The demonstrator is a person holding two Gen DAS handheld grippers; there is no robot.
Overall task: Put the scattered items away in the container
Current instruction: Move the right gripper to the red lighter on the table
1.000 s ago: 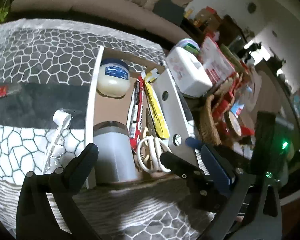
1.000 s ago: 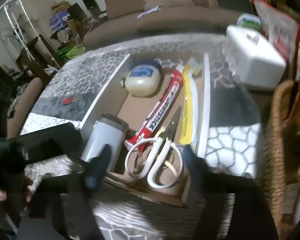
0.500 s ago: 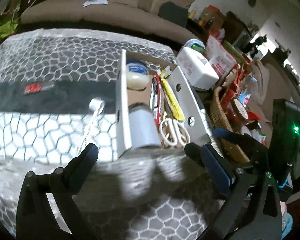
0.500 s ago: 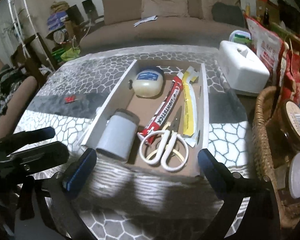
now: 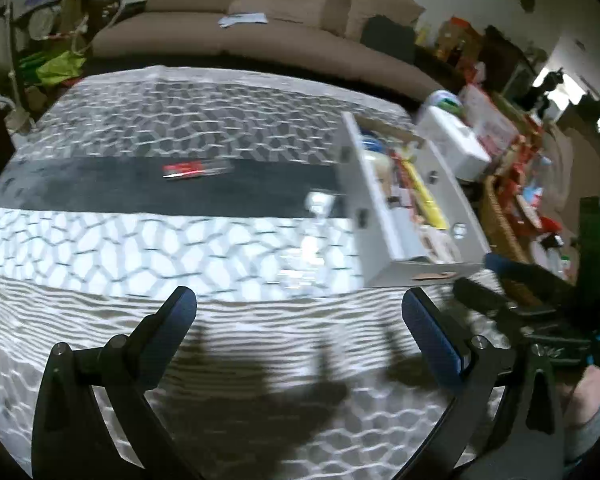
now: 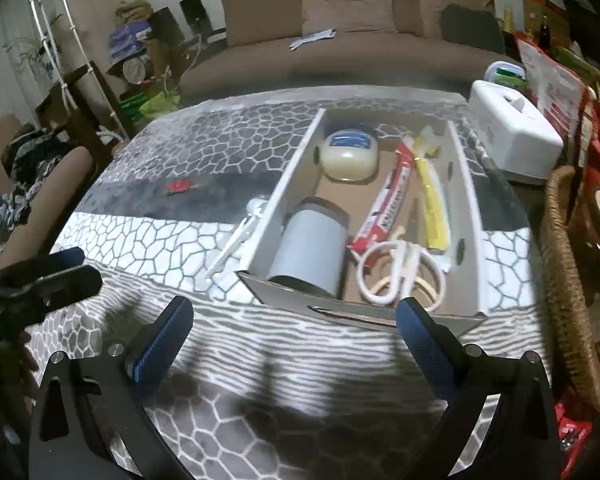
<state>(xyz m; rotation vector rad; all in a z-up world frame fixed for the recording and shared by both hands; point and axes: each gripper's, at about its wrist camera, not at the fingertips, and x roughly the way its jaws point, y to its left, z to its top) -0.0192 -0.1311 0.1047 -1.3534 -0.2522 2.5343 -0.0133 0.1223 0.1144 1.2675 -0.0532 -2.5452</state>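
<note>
From my left wrist, my left tongs (image 5: 298, 316) stand wide apart with nothing between them, over the patterned surface (image 5: 140, 240). The box (image 5: 384, 216) sits far right; a small red item (image 5: 188, 169) lies alone on the dark band.

From my right wrist, my right tongs (image 6: 292, 330) gape empty just before the box (image 6: 470, 216), which holds scissors (image 6: 400, 270), a grey can (image 6: 312, 256) and a jar (image 6: 350, 156). A white item (image 6: 240, 236) lies just left of it.

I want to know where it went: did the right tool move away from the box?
Yes. The right tool backed away from the box: earlier it sat over the scissors, now it's outside the near wall.
</note>
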